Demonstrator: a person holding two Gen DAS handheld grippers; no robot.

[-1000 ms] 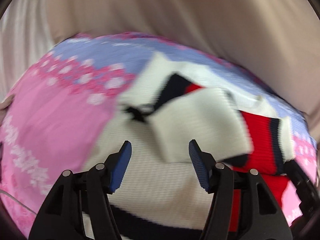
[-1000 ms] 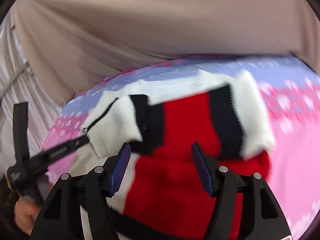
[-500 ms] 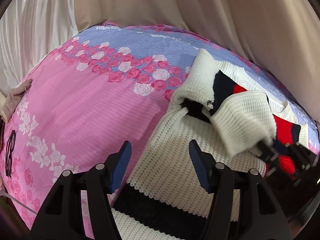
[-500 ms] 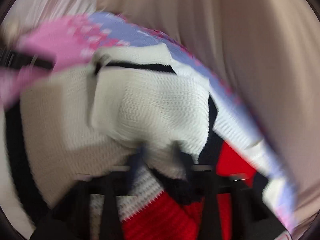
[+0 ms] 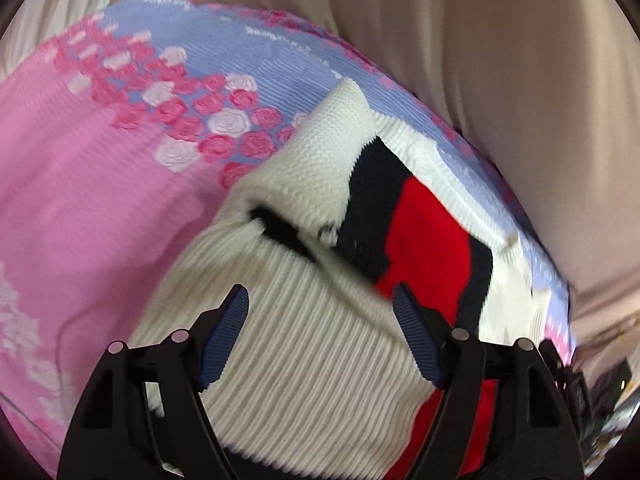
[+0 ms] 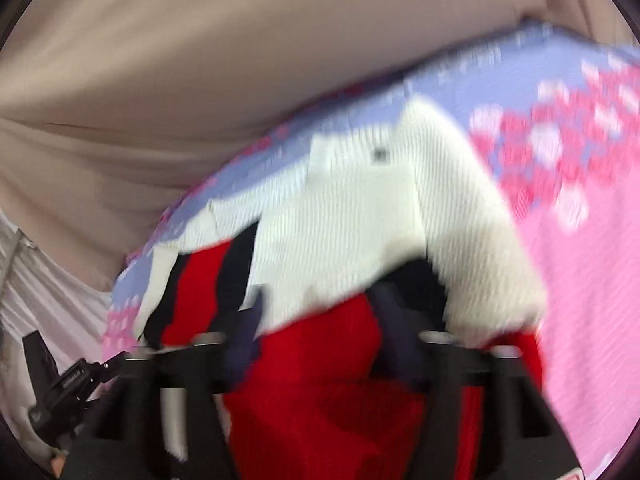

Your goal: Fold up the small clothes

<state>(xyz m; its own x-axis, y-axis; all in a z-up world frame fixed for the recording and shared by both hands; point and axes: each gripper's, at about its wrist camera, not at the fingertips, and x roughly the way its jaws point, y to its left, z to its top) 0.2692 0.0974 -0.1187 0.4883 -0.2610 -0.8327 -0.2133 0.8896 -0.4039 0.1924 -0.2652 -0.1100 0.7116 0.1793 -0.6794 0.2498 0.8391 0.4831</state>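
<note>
Now the left gripper (image 5: 320,340) hovers nearer the sweater (image 5: 304,360), fingers (image 5: 226,336) apart.

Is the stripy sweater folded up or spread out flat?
Partly folded: the sweater has a white sleeve lying doubled over its body on the flowery bedsheet.
</note>
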